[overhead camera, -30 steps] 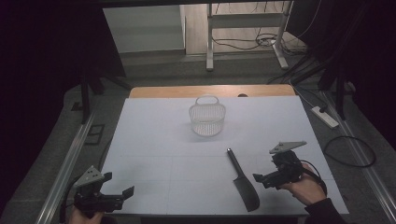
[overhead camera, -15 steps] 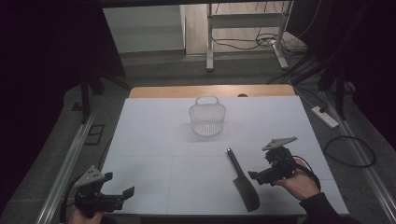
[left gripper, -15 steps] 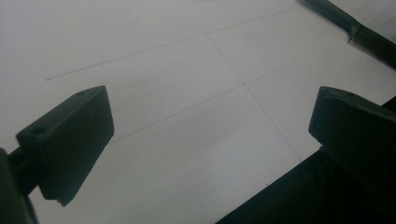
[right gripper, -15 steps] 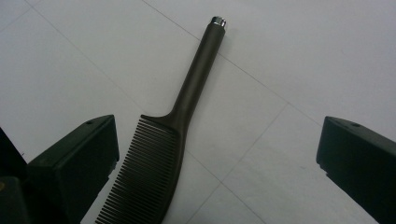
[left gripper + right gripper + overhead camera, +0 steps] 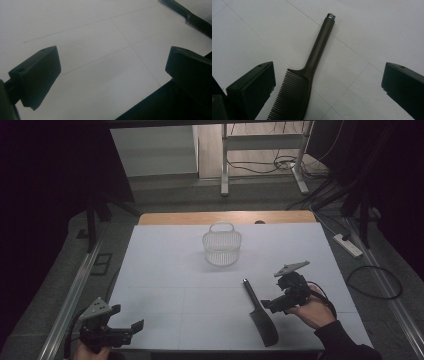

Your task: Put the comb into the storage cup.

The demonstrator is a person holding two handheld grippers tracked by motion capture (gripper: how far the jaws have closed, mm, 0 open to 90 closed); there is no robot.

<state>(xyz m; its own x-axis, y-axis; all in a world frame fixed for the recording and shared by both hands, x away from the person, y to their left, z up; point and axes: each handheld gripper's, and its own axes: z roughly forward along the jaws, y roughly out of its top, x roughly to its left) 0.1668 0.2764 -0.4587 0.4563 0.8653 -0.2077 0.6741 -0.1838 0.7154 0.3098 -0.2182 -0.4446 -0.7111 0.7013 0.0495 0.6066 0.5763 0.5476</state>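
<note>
A dark comb (image 5: 260,314) lies flat on the white table (image 5: 165,270), its handle pointing away from me and its toothed head near the front edge. My right gripper (image 5: 269,305) hovers just right of the comb, open. In the right gripper view the comb (image 5: 310,67) lies between the wide-apart jaws, closer to the left one, with my right gripper (image 5: 328,77) not touching it. My left gripper (image 5: 125,319) sits open at the front left corner. In the left gripper view my left gripper (image 5: 112,67) has bare table between its jaws, and the comb (image 5: 190,17) shows far off.
A white wire basket (image 5: 221,246) with a handle stands upright at the middle back of the table. A wooden strip (image 5: 225,217) runs along the far edge. Metal rails, cables and a power strip (image 5: 347,245) lie on the floor around the table.
My right gripper has moved left, closer to the comb. The left gripper, comb and basket have stayed put.
</note>
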